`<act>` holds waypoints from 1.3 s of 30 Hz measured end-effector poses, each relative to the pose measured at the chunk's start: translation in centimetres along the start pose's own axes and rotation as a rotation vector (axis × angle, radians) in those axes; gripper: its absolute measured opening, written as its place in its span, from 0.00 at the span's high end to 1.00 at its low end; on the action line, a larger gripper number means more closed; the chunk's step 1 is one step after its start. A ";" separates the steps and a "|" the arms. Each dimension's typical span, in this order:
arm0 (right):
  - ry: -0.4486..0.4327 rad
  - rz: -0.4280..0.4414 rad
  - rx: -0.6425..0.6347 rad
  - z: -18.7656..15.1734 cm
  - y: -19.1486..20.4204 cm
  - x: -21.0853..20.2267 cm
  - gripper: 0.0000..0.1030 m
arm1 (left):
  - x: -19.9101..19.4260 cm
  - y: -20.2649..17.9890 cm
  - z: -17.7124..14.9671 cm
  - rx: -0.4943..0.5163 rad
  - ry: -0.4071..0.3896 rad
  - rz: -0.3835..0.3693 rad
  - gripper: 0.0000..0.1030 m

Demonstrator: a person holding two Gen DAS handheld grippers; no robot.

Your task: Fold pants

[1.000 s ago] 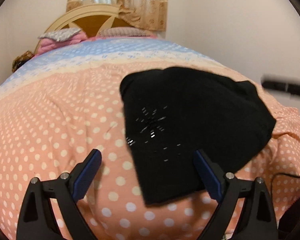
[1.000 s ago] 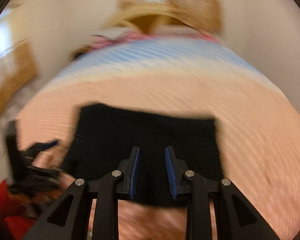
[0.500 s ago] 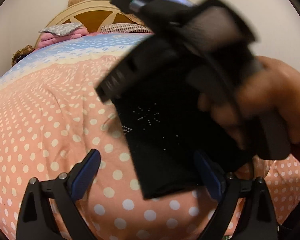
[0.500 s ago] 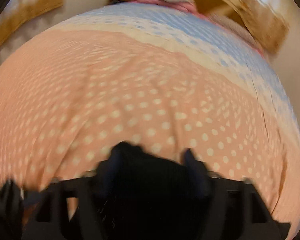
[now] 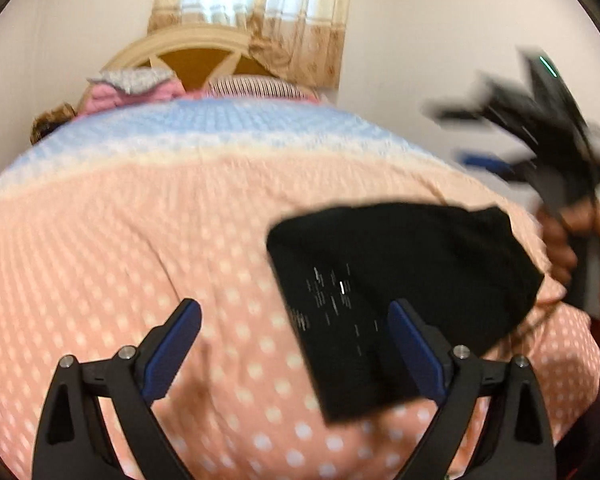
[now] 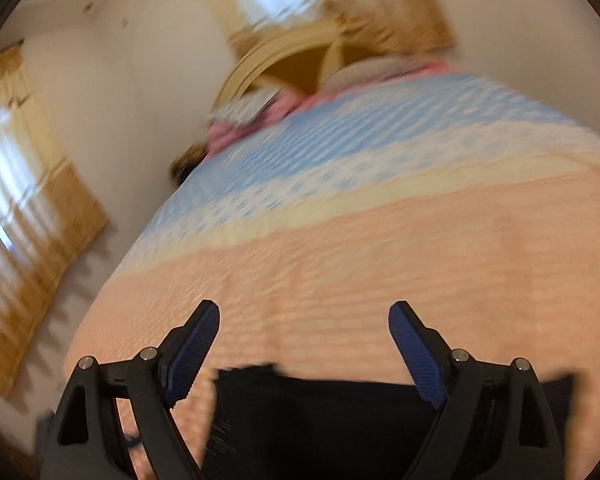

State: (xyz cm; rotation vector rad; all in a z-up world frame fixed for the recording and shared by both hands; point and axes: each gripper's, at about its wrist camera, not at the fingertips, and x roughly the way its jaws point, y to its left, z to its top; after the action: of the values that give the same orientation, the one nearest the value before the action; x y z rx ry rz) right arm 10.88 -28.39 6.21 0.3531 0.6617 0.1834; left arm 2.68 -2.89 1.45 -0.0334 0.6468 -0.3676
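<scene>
I am keeping both grippers' fingers released: left gripper [image 5: 294,338] and right gripper [image 6: 304,344] are hovering empty because the pants [image 5: 400,296] are lying folded on the bed [image 5: 140,240].

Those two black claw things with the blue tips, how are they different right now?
The left gripper is seen sharply, low over the bedspread, with one finger in front of the folded black pants; the right gripper is blurred and up off to the side. A hand shows on the right gripper; none shows on the left. Both are open and hold nothing; the right's jaws have just been opening.
</scene>
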 end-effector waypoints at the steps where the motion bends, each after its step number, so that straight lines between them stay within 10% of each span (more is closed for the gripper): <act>1: -0.030 -0.044 0.022 -0.2 -2.0 -2.0 0.15 | 0.3 0.1 0.8 -0.002 -0.008 0.008 0.06; 10: 0.023 -0.149 0.343 -6.5 -16.5 -8.6 0.15 | 6.5 1.3 1.1 -0.212 0.178 -0.049 0.06; 19: 0.135 -0.171 0.199 -10.0 -12.0 -5.3 0.15 | 6.9 -0.9 0.5 -0.124 0.179 0.037 0.05; 23: 0.159 -0.209 0.094 -11.8 -9.4 -5.2 0.34 | 6.7 -1.6 0.5 -0.099 0.203 0.060 0.07; 32: 0.103 -0.195 0.120 -12.1 -9.5 -5.4 0.67 | 5.1 -3.0 1.4 -0.041 0.187 0.035 0.79; 39: 0.044 -0.248 -0.010 -9.8 -5.1 -6.7 0.74 | 2.9 -2.1 2.7 -0.092 0.118 -0.044 0.89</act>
State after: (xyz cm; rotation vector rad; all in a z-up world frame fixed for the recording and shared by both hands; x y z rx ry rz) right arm -0.20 -32.37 0.93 0.2552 0.7411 -0.0423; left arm 5.73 -6.12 2.17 -0.1142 0.7808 -0.3840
